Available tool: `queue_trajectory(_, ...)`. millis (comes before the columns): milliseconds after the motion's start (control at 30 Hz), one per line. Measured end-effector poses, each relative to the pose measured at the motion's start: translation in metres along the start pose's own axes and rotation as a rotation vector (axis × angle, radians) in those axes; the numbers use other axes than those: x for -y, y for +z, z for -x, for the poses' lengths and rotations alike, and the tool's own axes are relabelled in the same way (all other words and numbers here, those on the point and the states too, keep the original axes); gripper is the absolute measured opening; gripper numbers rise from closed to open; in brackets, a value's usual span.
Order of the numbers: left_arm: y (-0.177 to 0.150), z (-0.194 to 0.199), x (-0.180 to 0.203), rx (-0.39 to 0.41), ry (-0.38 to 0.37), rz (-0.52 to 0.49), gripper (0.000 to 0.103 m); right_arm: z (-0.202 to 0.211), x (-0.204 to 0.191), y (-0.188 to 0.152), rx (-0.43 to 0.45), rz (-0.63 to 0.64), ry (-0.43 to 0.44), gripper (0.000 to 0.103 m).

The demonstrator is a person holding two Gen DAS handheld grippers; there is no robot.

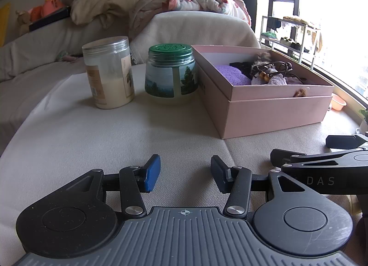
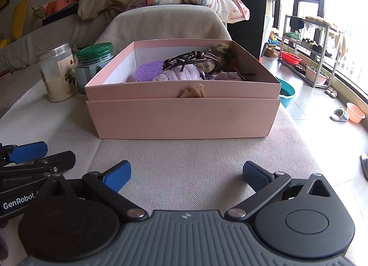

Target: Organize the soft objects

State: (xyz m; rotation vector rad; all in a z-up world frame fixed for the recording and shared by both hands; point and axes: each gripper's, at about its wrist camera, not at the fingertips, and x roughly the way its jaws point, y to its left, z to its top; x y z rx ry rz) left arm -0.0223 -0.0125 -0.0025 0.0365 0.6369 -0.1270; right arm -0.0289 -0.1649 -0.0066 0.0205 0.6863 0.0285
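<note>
Left wrist: left tool (image 1: 185,173) spread, empty, above woven beige tabletop (image 1: 115,141); far right, pink cardboard box (image 1: 271,114) holding fuzzy purple soft objects (image 1: 232,73)
Right wrist: right tool (image 2: 186,175) spread wide, empty; box straight ahead, ribbed lilac plush (image 2: 177,73) inside under dark cord

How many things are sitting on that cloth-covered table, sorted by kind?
Jars: 2, the clear jar of white stuff and the green-lidded jar.
Boxes: 1, the pink box, open, with soft things inside.
Grippers: 2, the left gripper and the right gripper, both empty.
Total: 5
</note>
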Motion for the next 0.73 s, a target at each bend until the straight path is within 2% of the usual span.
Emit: queue_trajectory(733,0.0,0.0003,0.0,0.0,-0.008,0.006,0.054,0.0002,0.0004,0.0003,-0.001,0.001,-0.001,0.103)
